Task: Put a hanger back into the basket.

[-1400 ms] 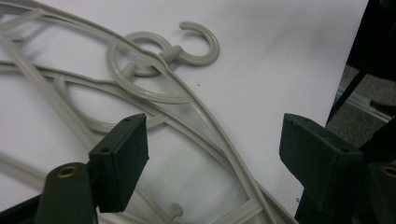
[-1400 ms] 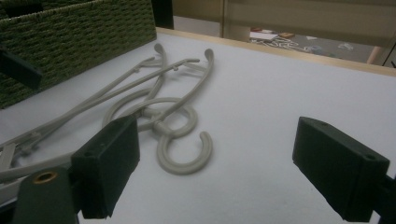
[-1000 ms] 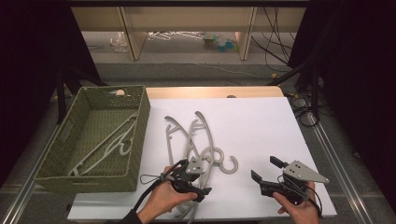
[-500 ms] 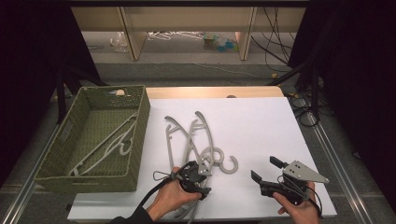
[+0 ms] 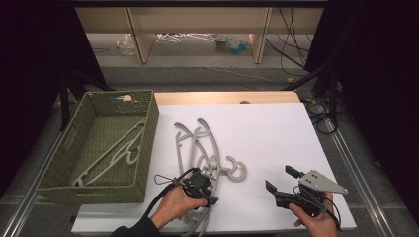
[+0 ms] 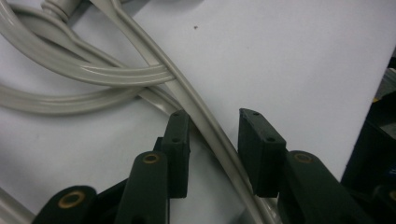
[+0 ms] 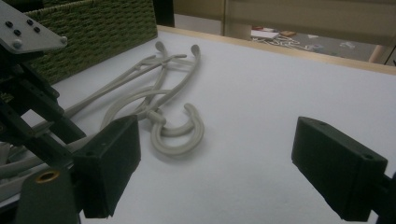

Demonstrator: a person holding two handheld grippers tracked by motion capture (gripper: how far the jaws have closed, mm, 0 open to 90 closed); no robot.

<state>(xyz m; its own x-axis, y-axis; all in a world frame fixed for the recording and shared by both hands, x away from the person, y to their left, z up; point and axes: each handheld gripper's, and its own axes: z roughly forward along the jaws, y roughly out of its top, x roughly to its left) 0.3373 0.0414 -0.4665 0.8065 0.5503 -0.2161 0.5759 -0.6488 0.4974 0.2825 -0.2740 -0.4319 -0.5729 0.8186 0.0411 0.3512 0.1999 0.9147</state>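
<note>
My left tongs have just been closing around a hanger arm, pads not yet pressing, low centre of the worktop. My right tongs gape empty, lower right.

A white sheet covers the bench, whose pale wooden edge shows at the far side. Beyond it lies a grey floor and a low wooden shelf unit with small clutter beneath. Black curtains hang on both sides, with dark cables trailing at the right. Metal rails run alongside.
</note>
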